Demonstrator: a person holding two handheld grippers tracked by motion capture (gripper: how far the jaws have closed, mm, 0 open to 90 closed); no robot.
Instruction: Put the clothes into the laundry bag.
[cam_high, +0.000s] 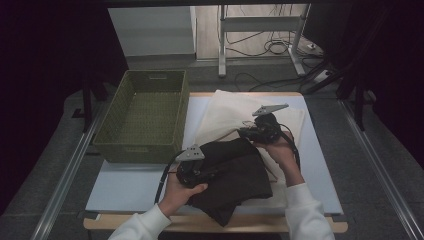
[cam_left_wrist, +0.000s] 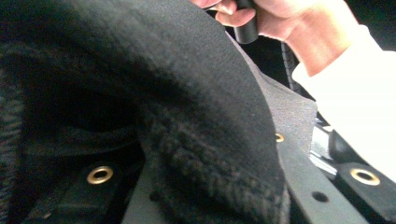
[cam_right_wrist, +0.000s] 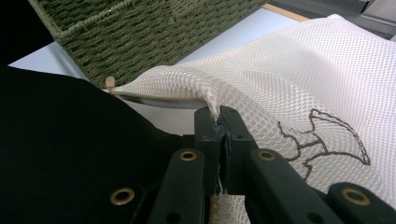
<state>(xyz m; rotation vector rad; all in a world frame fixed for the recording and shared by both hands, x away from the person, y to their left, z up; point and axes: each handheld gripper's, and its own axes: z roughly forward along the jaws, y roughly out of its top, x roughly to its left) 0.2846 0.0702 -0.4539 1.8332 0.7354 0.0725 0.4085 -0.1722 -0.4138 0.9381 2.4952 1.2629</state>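
Observation:
A black fleece garment (cam_high: 240, 175) lies bunched at the table's front, partly over a white mesh bag (cam_high: 235, 107) with a brown embroidered mark. My left gripper (cam_high: 212, 172) is at the garment's left edge. In the left gripper view a thick fold of the garment (cam_left_wrist: 187, 70) rises between the jaws and hides their tips. My right gripper (cam_high: 245, 132) is shut on the mesh bag's edge (cam_right_wrist: 218, 119) and lifts it a little, so the bag's mouth gapes. The black garment (cam_right_wrist: 56, 140) lies just left of that mouth.
An empty green woven basket (cam_high: 150, 147) stands at the table's back left, close to the bag's mouth (cam_right_wrist: 140, 32). Bare pale table top (cam_high: 130, 185) shows at the front left. The person's other hand (cam_left_wrist: 299, 28) in a white sleeve shows beyond the garment.

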